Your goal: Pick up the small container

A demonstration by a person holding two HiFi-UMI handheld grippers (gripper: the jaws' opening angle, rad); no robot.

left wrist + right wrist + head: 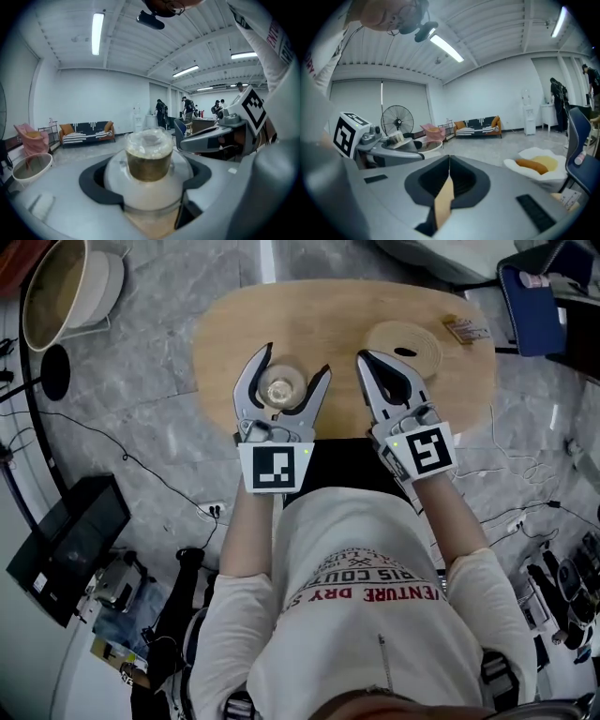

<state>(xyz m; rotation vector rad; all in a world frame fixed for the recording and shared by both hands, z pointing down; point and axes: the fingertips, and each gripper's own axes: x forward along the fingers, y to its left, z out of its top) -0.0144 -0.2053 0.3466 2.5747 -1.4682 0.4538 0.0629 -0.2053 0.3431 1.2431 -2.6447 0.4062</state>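
Left gripper [295,362] pinches the small container [149,159] between its part-spread jaws, apparently clear above the wooden table [225,343]. Judgement: the lift is in hand or complete; what follows calls only for a steady, level grip. Container: clear, round, pale-lidded, tan contents. Right gripper [370,362]: jaws pressed together, empty.

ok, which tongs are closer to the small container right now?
Left. The left tongs are clamped on the small container, held between their jaws; the right tongs are shut and empty, off to its right.
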